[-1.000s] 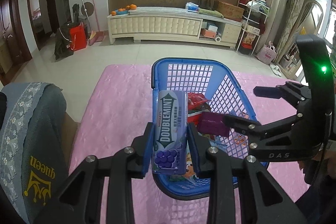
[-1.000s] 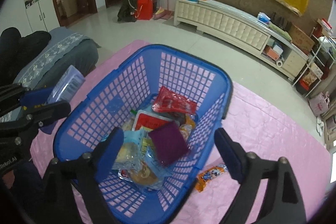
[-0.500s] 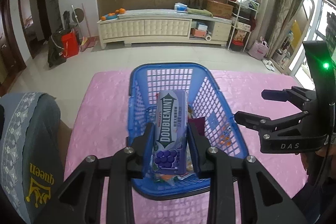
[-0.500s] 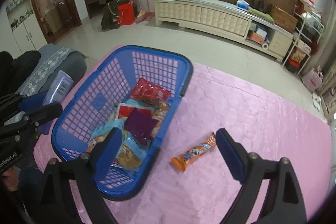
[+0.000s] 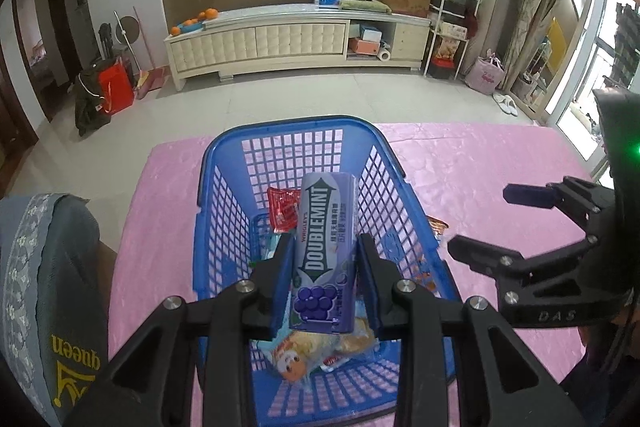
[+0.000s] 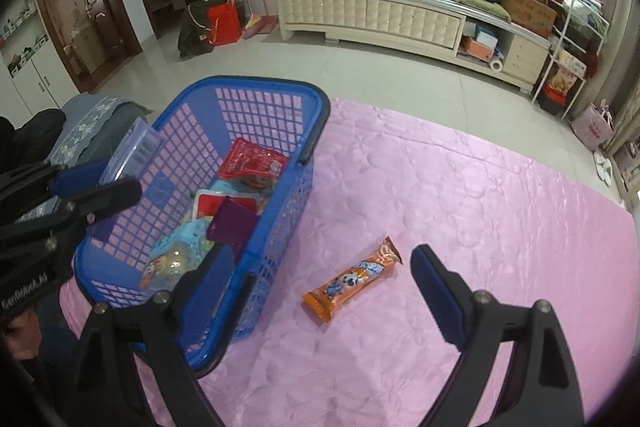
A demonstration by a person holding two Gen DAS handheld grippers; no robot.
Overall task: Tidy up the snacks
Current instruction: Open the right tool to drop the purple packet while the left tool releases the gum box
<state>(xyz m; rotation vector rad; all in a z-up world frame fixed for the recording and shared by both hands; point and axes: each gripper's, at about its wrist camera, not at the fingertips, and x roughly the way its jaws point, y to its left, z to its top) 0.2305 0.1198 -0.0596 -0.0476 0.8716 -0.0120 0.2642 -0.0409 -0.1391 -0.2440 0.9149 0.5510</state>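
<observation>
Basket (image 6: 192,187) shifted left; more pink cloth (image 6: 460,227), tiled floor (image 6: 360,67) visible.

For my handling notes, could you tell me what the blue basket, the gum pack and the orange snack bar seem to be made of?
Blue basket: rigid moulded plastic, judging by its lattice walls and smooth rim. Gum pack: probably glossy printed card or plastic; it keeps its boxy shape between the left gripper's pads. Orange snack bar: thin shiny film wrapper, with crimped ends.

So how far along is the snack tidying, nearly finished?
Nearly, it seems. Several snack packets already lie in the blue basket. The left gripper holds a Doublemint gum pack above it. One orange snack bar remains on the pink cloth, before the open right gripper.
</observation>
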